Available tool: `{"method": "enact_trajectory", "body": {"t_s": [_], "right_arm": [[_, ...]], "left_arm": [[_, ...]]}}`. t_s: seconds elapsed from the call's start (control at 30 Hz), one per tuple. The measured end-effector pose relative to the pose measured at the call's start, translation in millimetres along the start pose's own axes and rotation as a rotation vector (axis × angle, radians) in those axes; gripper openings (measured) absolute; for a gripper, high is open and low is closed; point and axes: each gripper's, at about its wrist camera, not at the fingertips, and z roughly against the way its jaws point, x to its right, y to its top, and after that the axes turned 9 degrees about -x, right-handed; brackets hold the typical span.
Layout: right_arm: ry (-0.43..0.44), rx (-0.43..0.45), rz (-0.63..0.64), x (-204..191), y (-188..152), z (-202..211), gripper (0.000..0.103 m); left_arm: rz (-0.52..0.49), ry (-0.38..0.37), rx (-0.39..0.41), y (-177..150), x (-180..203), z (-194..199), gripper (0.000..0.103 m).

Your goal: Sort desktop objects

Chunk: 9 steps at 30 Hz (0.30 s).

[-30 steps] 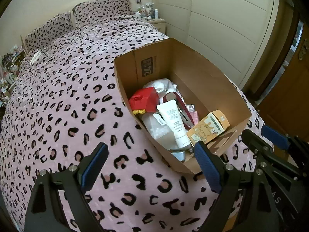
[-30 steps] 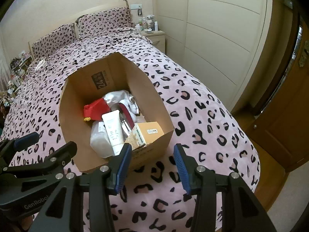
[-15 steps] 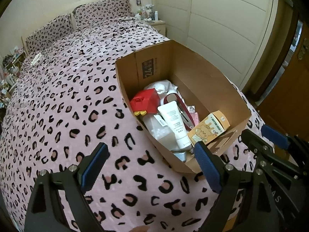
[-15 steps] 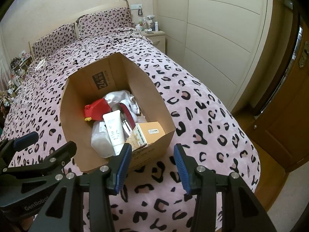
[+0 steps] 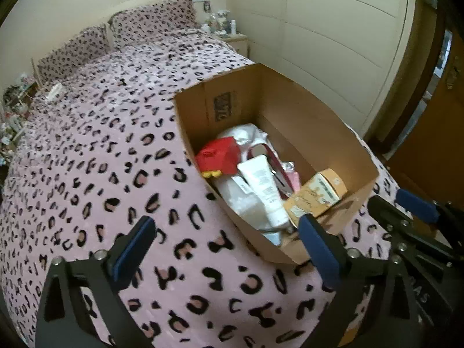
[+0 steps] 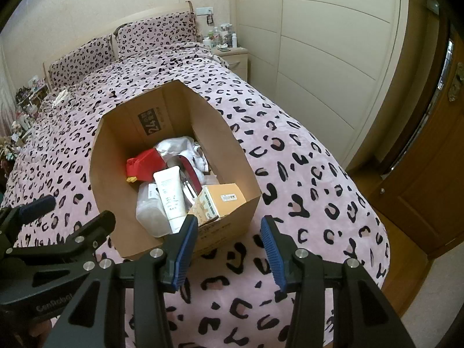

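1. Leopard-print pink bedspread [image 6: 304, 156] fills the scene, with an open cardboard box [image 6: 116, 150] sitting on it near the foot of the bed, and a bedside table [image 6: 232, 55] of bottles far behind.

2. Inside the box sits a jumble: a white tube [image 6: 171, 194] lying on top, a red toy-like block [image 6: 145, 165] behind it, a tan carton with a cartoon print [image 6: 220, 200] in the near right corner, a dark red strap-like item [image 6: 191, 174] and a white crumpled bag [image 6: 179, 145] at the back.

3. Left gripper [image 5: 226, 246] hovers short of the box's near left corner, fingers spread wide, nothing between them.

4. Right gripper [image 6: 229, 243] hangs just in front of the near wall, fingers also well apart and empty.

5. Key relation: the tube lies straight ahead of the right gripper and slightly left, just over the near wall. Its long axis runs near-to-far, roughly along the gripper's pointing direction, cap end toward us, so the fingers would straddle its width.

6. Right hand looks nearer to the tube and carton; the left sits off the box's corner.

7. Everything loose is in the box, none on the bedspread, which fits either items gathered in or items waiting to come out. One moment can't settle it.
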Motion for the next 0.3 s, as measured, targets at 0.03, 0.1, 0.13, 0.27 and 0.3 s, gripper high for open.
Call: {"method": "enact_trajectory", "body": {"t_s": [0.03, 0.1, 0.13, 0.27, 0.3], "right_arm": [[0.002, 0.000, 0.002, -0.1, 0.2, -0.4, 0.046], [0.000, 0.000, 0.006, -0.8, 0.2, -0.9, 0.046], [0.000, 0.002, 0.007, -1.2, 0.2, -0.9, 0.046], [0.003, 0.003, 0.006, -1.5, -0.2, -0.8, 0.046], [0.003, 0.004, 0.005, -1.2, -0.1, -0.8, 0.046]], "left_arm": [[0.000, 0.005, 0.002, 0.0, -0.4, 0.4, 0.103], [0.002, 0.011, 0.005, -0.1, -1.2, 0.7, 0.103], [0.004, 0.010, 0.006, 0.0, -2.1, 0.9, 0.103], [0.006, 0.009, 0.004, 0.1, -3.2, 1.3, 0.103], [0.006, 0.007, 0.003, 0.1, -3.6, 1.5, 0.103]]}}
